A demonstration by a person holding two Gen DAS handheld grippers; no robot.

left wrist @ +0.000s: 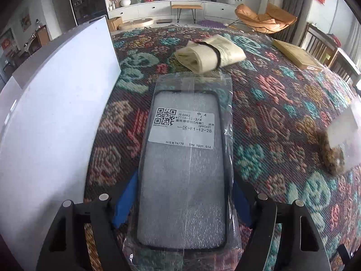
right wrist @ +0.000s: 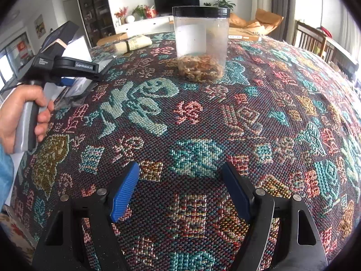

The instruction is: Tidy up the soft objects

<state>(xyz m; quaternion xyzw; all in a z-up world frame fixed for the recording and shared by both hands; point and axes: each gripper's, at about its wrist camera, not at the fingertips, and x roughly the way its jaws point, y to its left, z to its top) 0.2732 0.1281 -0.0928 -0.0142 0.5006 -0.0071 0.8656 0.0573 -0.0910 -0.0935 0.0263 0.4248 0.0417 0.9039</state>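
Left gripper (left wrist: 182,201): its blue pads (left wrist: 125,203) are sitting against both long edges of a bagged phone case, pinching it near its lower half; the right-hand pad is mostly hidden behind the bag.
Bagged phone case (left wrist: 187,171): a dark-rimmed case in a clear plastic sleeve, lying lengthwise between the fingers and running toward 12 o'clock in the left wrist view; a white label with QR codes (left wrist: 183,129) is sitting on its upper half.
Woven tablecloth (right wrist: 191,117): dark, with teal, pink and ochre motifs, covering the whole table under both tools.
White box (left wrist: 56,103): standing at 9 o'clock of the case, just beside it.
Rolled cream cloth (left wrist: 209,53): bound with a black band, lying at 12 o'clock beyond the case's far end, near it.
Right gripper (right wrist: 180,192): hanging over bare cloth with its fingers spread wide, nothing between them.
Clear jar (right wrist: 200,43): black lid, dried brownish pieces at the bottom, standing upright at 12 o'clock of the right gripper, well apart from it.
Person's hand (right wrist: 20,115): at 9 o'clock in the right wrist view, gripping the handle of the left tool.
Flat cardboard box (left wrist: 297,54): lying at 2 o'clock near the table's far edge.
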